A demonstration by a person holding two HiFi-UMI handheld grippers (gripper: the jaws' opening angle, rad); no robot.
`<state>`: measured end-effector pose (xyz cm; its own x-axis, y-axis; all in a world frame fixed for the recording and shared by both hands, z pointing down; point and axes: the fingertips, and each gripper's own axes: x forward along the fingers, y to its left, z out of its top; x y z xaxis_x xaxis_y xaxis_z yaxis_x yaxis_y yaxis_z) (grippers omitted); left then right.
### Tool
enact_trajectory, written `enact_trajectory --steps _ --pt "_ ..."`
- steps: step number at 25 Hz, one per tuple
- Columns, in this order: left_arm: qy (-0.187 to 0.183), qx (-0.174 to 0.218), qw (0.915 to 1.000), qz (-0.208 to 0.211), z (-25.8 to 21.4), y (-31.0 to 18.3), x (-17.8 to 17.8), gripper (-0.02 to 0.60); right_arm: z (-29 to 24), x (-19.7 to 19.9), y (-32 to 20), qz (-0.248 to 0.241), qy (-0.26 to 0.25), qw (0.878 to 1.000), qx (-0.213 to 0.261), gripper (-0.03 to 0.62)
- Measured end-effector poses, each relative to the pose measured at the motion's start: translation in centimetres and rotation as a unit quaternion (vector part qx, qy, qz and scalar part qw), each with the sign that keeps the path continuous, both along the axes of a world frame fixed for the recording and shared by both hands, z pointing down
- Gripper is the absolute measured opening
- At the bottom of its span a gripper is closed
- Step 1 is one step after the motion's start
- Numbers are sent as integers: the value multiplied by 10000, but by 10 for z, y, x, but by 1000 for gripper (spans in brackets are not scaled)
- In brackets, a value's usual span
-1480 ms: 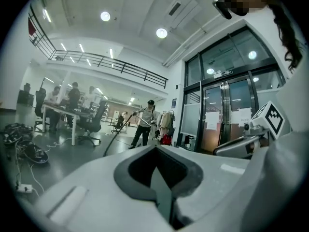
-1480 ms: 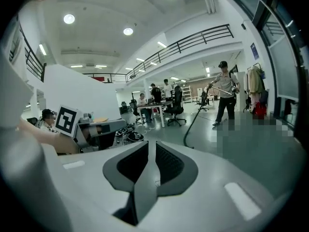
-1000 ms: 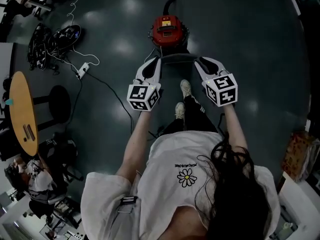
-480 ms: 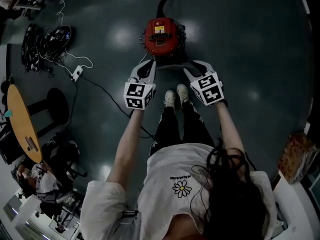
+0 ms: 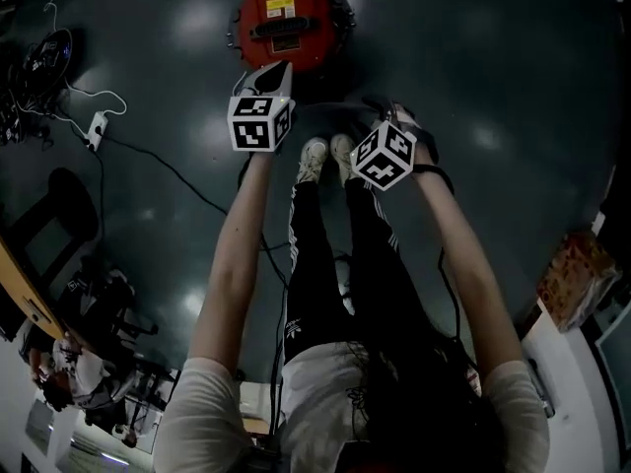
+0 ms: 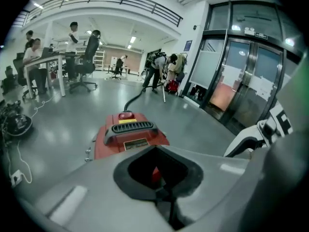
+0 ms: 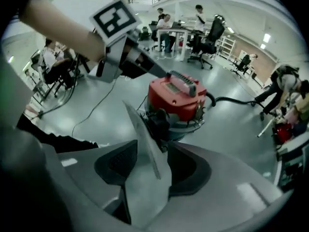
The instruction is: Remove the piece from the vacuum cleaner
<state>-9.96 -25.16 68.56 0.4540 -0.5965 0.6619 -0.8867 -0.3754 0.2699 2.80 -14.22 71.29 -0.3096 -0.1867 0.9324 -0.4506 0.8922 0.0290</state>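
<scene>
My right tool [image 7: 152, 158] is clamped on the thin pale-grey flat piece [image 7: 139, 127], near the round red vacuum cleaner [image 7: 175, 98] on the floor. My left tool [image 6: 157, 173] is closed and empty. Such a thin-edge grip could slip — the piece drops.

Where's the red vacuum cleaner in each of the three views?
Head view: the red vacuum cleaner sits top centre, near the frame's edge.
Left gripper view: centre, just past the jaws.
Right gripper view: upper centre, behind the grey piece in the jaws.
Shared landmark: the black handle on its top.
</scene>
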Motion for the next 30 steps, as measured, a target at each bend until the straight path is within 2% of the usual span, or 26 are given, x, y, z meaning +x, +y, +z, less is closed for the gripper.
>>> enact_trajectory --steps 2,6,10,12,15,16,20,24,27,30 --pt "-91 -62 9999 -115 21 -3 -5 1 36 0 6 -252 328 9991 -124 219" --pt "-263 -109 9992 -283 52 -10 -12 1 75 -2 3 -372 553 9976 -188 219" --pt "-358 96 9989 -287 53 -15 -11 1 97 -2 -3 -677 842 9941 -86 212" --pt "-232 39 9990 -385 53 -15 -14 1 109 -1 -4 -772 1066 9912 -119 197" --pt "-1 -121 9989 -458 55 -12 -14 1 118 3 0 -1051 1380 9848 -96 43" --pt "-4 -125 9992 -383 55 -11 -13 1 117 4 3 -1138 1437 9831 -39 37" --pt "-92 -70 9999 -124 54 -10 -13 1 117 1 10 -1072 1355 9850 11 35" --pt "-27 -18 9998 -202 55 -12 -13 1 119 1 14 -884 1289 9877 -71 35" --pt "167 37 9993 -322 54 -12 -14 1 118 -1 24 -860 1233 9885 -146 35" --pt "131 28 9994 -332 55 -12 -15 1 118 -5 34 -854 1161 9895 -86 35"
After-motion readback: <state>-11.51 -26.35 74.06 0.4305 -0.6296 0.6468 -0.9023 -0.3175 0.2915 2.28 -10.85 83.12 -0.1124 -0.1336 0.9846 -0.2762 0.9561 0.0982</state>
